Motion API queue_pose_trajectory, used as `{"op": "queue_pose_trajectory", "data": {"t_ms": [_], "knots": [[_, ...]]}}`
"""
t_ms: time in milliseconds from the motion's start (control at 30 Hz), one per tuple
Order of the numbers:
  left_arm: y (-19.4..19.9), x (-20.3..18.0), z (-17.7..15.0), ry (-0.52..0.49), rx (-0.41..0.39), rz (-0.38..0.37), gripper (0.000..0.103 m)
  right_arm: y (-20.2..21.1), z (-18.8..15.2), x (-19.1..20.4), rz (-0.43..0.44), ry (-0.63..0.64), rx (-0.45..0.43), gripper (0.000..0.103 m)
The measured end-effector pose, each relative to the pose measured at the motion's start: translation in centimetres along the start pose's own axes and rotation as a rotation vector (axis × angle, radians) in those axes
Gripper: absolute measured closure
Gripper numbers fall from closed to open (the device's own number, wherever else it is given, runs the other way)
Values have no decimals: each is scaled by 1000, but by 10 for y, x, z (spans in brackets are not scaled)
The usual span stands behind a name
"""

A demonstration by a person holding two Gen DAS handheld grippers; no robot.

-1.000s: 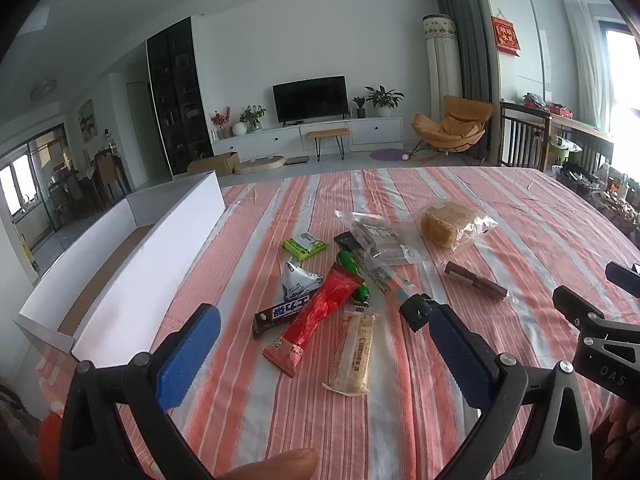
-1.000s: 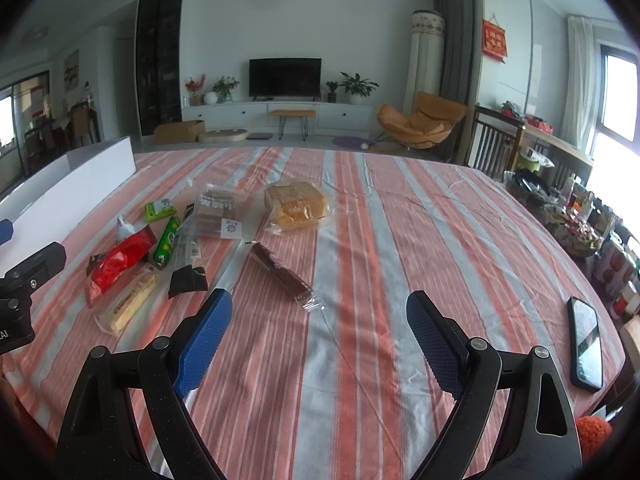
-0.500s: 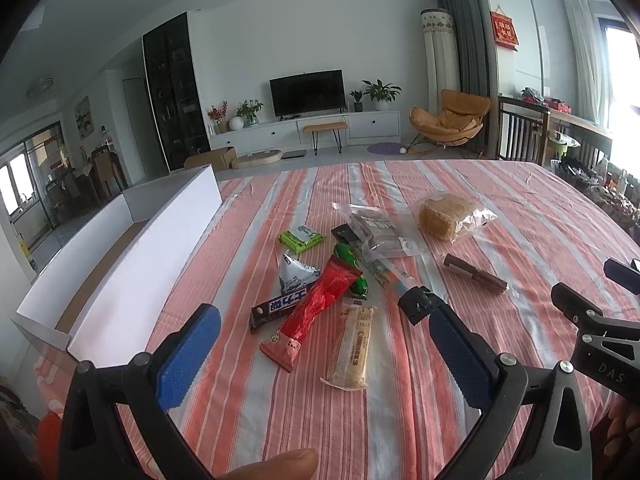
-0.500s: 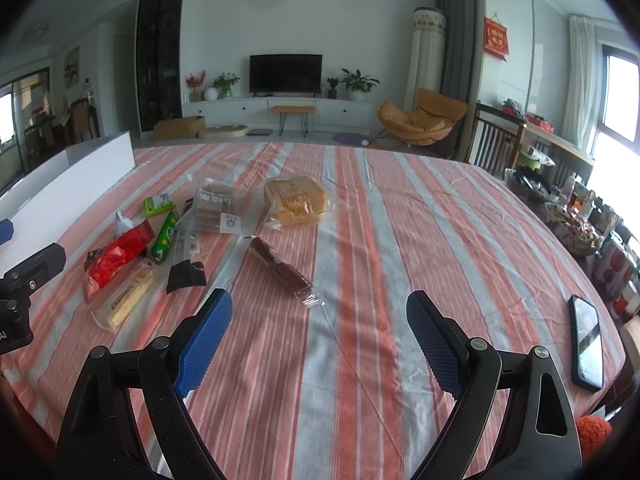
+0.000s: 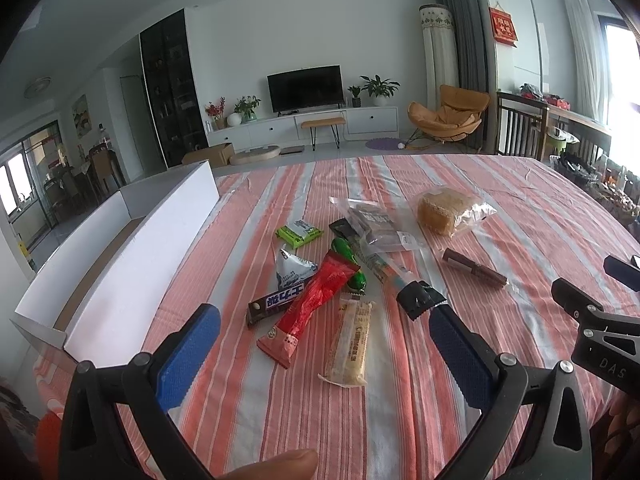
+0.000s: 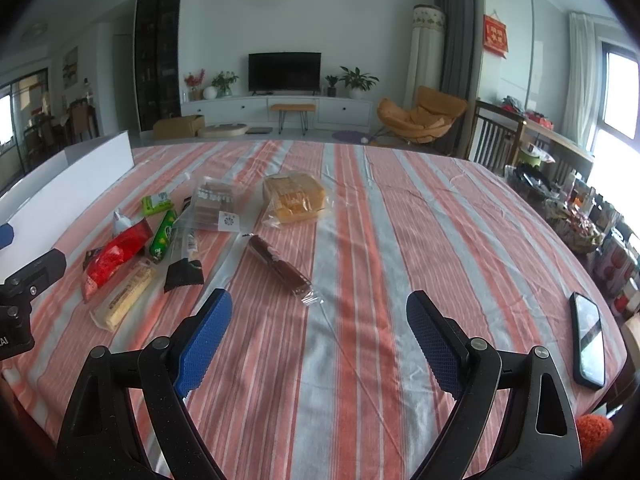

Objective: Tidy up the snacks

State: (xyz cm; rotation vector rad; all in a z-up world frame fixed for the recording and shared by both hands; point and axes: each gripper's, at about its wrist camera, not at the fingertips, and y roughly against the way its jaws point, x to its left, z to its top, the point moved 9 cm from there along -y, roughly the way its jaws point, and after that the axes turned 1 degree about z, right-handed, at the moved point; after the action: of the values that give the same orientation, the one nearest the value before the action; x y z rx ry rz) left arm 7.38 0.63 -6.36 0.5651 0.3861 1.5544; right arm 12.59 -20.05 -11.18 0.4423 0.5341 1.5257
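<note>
Several wrapped snacks lie on a striped tablecloth [image 5: 520,208]: a red pack [image 5: 316,300], a cream bar [image 5: 352,344], a dark chocolate bar [image 5: 274,302], a green pack [image 5: 299,234], a brown stick [image 5: 474,268], a bread bag [image 5: 448,210]. A long white box [image 5: 132,248] stands open at the left. My left gripper [image 5: 324,356] hovers open just short of the red pack and cream bar. My right gripper [image 6: 318,342] is open over bare cloth, near the brown stick [image 6: 278,266]. The bread bag [image 6: 294,200] lies farther off.
A black phone [image 6: 588,340] lies near the table's right edge. The white box [image 6: 64,188] runs along the left side. The right gripper's body [image 5: 600,328] shows at the right of the left wrist view. A thumb [image 5: 272,466] shows at the bottom.
Both views have shifted slightly; the snacks sit a little lower and nearer in the left wrist view. Both grippers remain open and nothing on the table has moved.
</note>
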Motion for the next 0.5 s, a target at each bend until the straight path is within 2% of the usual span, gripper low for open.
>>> {"op": "queue_pose_trajectory", "data": {"t_ms": [500], "knots": [[-1, -1, 0, 3, 0, -9, 0, -1, 0, -1, -2, 0, -1, 12]]}}
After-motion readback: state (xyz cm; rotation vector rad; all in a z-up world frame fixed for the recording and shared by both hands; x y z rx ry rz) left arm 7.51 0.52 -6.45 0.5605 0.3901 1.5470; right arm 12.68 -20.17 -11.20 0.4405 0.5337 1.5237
